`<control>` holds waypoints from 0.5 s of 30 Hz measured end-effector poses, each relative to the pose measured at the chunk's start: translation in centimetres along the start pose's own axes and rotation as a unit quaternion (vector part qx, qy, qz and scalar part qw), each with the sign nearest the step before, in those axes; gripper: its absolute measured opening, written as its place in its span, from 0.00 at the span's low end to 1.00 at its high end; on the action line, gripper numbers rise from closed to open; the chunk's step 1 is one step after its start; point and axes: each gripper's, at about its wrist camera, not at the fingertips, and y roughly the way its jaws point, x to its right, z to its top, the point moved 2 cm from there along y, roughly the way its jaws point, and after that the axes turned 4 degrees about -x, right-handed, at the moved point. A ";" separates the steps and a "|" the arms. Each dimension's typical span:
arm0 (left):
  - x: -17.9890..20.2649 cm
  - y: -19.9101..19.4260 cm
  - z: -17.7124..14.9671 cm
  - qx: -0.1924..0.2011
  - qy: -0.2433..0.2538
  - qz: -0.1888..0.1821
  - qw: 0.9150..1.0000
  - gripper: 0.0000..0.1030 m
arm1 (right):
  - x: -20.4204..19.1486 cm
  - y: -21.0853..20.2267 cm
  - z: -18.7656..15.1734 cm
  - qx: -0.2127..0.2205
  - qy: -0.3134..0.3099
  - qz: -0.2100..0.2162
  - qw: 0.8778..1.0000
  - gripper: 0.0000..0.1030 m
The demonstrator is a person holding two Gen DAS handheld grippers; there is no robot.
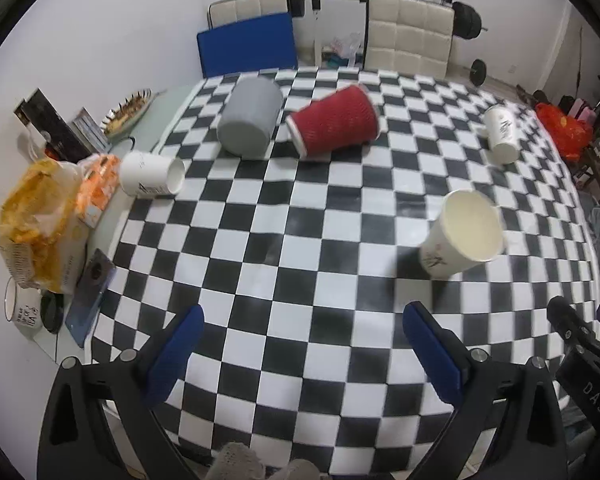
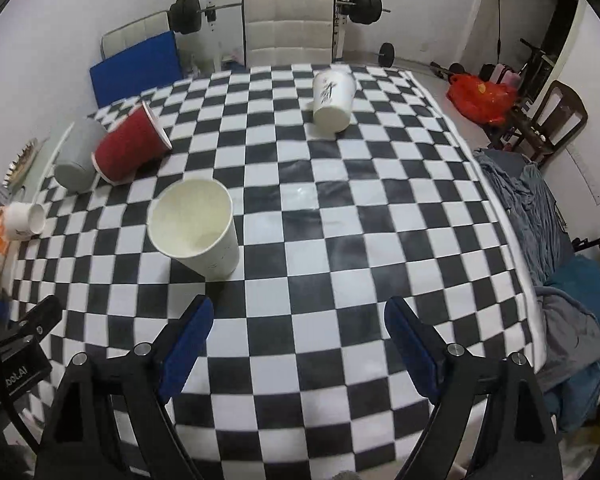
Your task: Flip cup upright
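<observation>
One white paper cup (image 2: 194, 228) stands mouth-up on the checkered worktop (image 2: 340, 240), its open rim toward the camera and its base on the cloth; in the left wrist view the same cup (image 1: 464, 232) sits just ahead and to the right of the left gripper (image 1: 300, 344). That cup looks finished. The rest do not: the red ribbed paper cup (image 1: 334, 124) lies on its side beside a grey cup (image 1: 248, 120) that also lies tipped, its flat end toward the camera; a smaller white cup (image 1: 152, 174) lies on its side at the left edge of the cloth, mouth pointing right; and a white printed cup (image 2: 332, 96) lies tipped at the far side. So, judging by how they lie, one of five cups is upright and four are left. The left gripper's fingers are spread wide and hold nothing, hovering over bare cloth. The right gripper (image 2: 300, 336) is likewise spread and empty, with the upright cup just ahead of its left finger. Neither touches any cup. The printed cup looks the nearest fallen one to the right gripper, the red and grey pair to the left.
</observation>
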 end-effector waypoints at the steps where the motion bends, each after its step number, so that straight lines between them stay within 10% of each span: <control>1: 0.0 -0.7 0.0 0.003 0.000 -0.002 1.000 0.99 | 0.2 -0.8 0.0 0.000 -0.001 0.003 1.000 0.86; 15: -0.5 -15.0 -1.3 0.077 0.019 -0.027 0.996 0.99 | 2.5 -17.3 -1.7 0.045 -0.015 0.010 0.999 0.86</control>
